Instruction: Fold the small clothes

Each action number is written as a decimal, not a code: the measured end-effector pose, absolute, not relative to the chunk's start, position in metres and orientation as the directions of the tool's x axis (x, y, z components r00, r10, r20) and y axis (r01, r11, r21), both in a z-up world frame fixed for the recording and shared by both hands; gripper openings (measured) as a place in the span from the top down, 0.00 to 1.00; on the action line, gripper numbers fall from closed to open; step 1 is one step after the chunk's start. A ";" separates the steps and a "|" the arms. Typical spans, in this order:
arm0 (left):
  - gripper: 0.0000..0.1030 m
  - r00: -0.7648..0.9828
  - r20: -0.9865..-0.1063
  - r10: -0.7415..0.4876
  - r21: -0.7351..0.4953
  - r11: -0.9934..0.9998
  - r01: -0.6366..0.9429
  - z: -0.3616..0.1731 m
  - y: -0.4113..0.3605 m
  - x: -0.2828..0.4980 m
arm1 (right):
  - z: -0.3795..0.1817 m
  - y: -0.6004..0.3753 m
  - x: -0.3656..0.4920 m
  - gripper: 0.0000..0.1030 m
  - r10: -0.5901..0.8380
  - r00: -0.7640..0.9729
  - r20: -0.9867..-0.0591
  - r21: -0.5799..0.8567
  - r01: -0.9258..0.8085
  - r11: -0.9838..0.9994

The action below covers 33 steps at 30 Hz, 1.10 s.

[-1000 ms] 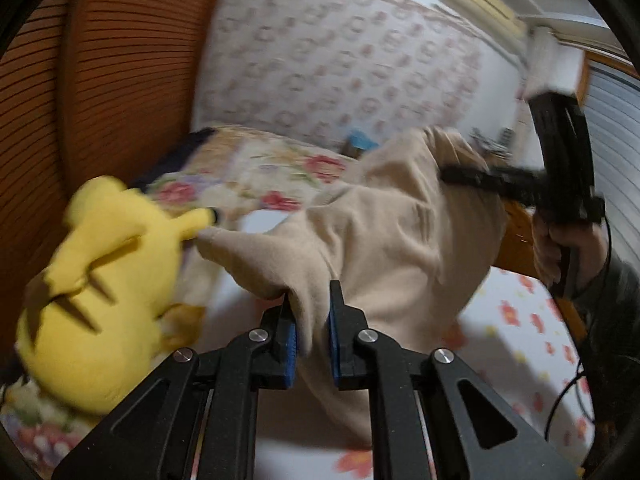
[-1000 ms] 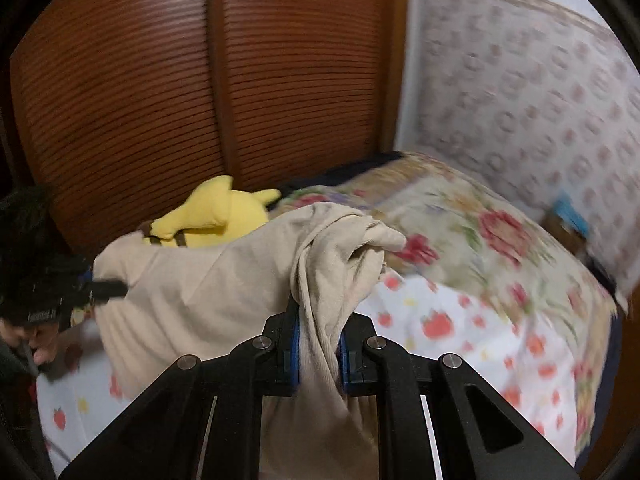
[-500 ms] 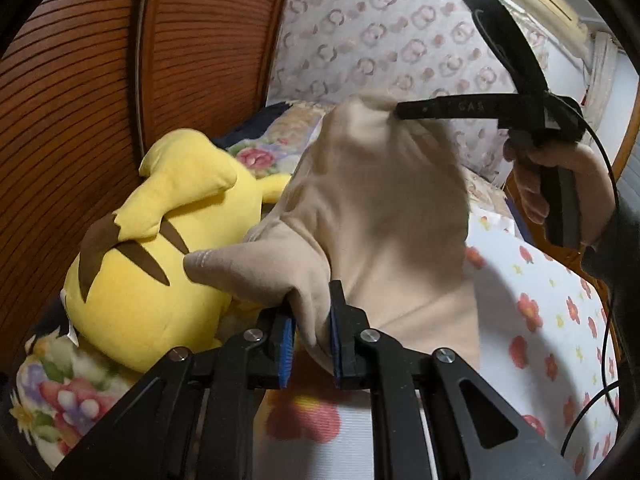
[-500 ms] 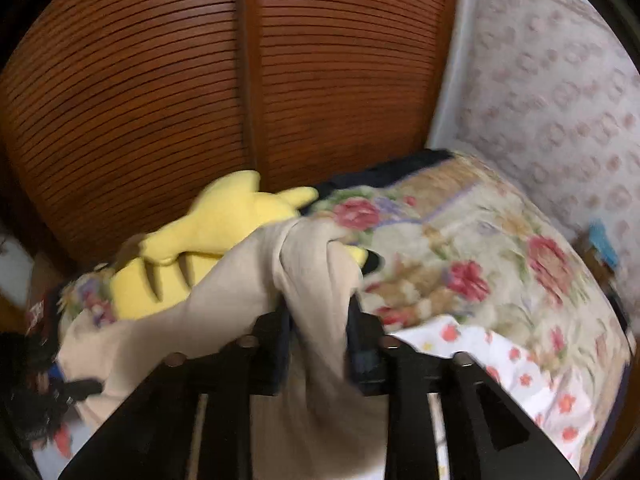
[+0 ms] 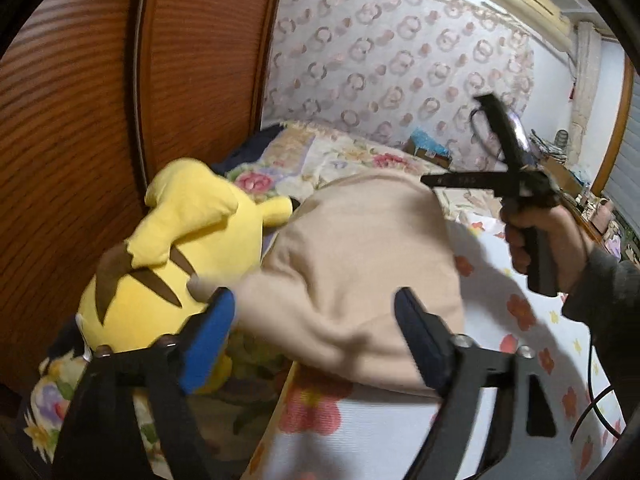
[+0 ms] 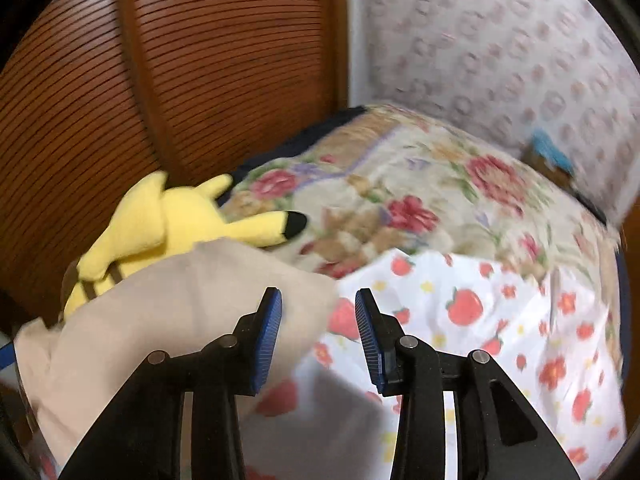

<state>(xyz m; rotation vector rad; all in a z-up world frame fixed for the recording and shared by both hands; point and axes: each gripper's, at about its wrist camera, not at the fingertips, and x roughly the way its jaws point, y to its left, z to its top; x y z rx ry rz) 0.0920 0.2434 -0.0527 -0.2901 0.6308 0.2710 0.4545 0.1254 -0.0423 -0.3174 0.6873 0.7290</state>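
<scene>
A beige garment (image 5: 360,264) lies loose on the bed, partly over a yellow plush toy (image 5: 176,248). My left gripper (image 5: 316,328) is open, its blue pads spread on either side of the garment's near edge. My right gripper (image 6: 318,332) is open and empty; the garment (image 6: 172,312) lies at its left, behind its left finger. In the left wrist view the right gripper (image 5: 428,179) is held up beyond the garment's far end, apart from the cloth.
The bed has a white fruit-print sheet (image 6: 500,320) and a floral quilt (image 6: 400,184) behind it. A brown slatted wardrobe door (image 6: 180,80) stands close at the left. Patterned wallpaper (image 5: 400,60) is at the back. Cluttered furniture (image 5: 568,176) is at the far right.
Both grippers opened and let go of the beige garment, which dropped onto the bed and the plush toy. The right gripper has lifted clear of the cloth.
</scene>
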 end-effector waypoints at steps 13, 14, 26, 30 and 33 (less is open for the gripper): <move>0.19 0.832 -0.536 0.145 -0.071 0.974 -0.216 -0.009 0.190 0.083 | 0.004 0.041 0.338 0.62 0.573 0.628 -0.527 0.000 -0.674 0.739; 0.19 0.835 -0.532 0.141 -0.058 0.978 -0.202 -0.006 0.181 0.083 | 0.005 0.030 0.322 0.62 0.574 0.634 -0.518 0.002 -0.670 0.742; 0.19 0.864 -0.501 0.044 -0.028 0.997 -0.067 -0.001 0.104 0.072 | -0.020 -0.075 0.181 0.35 0.496 0.736 -0.461 0.022 -0.549 0.835; 0.19 0.874 -0.485 0.030 -0.019 0.999 -0.045 0.002 0.086 0.062 | -0.017 -0.102 0.139 0.35 0.444 0.783 -0.435 0.032 -0.480 0.877; 0.19 0.875 -0.484 0.007 -0.030 0.999 -0.025 0.006 0.075 0.055 | -0.012 -0.117 0.112 0.35 0.416 0.806 -0.421 0.052 -0.437 0.898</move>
